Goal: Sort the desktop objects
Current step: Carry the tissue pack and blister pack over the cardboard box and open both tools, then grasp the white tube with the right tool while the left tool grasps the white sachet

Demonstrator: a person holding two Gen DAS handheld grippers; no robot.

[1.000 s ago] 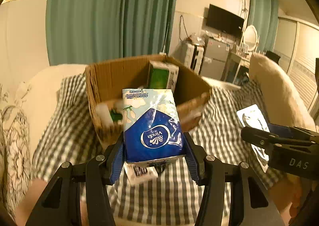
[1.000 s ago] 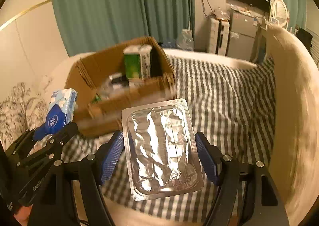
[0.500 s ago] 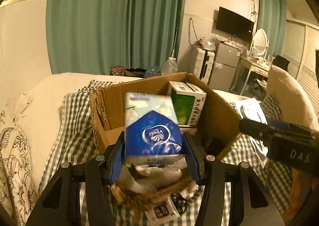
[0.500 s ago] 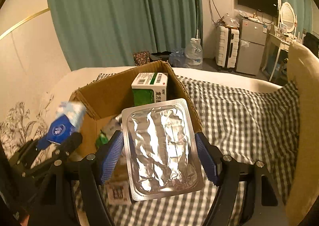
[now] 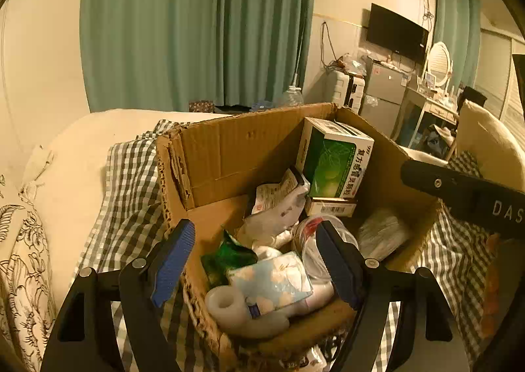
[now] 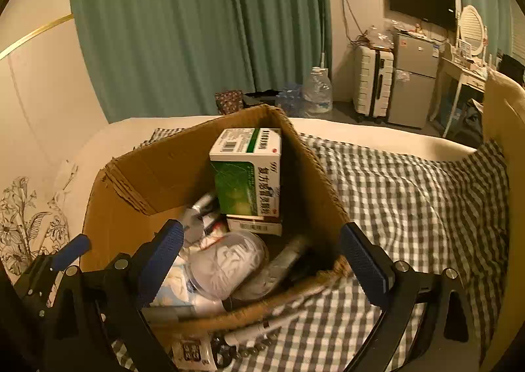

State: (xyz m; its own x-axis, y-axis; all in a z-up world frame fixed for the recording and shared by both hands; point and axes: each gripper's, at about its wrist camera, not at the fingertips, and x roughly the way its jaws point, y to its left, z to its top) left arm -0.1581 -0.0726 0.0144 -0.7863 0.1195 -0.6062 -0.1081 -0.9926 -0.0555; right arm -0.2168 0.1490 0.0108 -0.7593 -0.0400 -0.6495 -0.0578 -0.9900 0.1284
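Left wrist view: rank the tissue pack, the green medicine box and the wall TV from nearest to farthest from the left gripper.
1. Tissue pack: in the cardboard box, just ahead of the open left gripper.
2. Green medicine box: upright in the box's far right corner.
3. Wall TV: across the room, upper right.

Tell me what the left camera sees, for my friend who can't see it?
An open gripper hangs over a cardboard box full of clutter: a tissue pack, a green-and-white box, wrappers. The box sits on a checked cloth.
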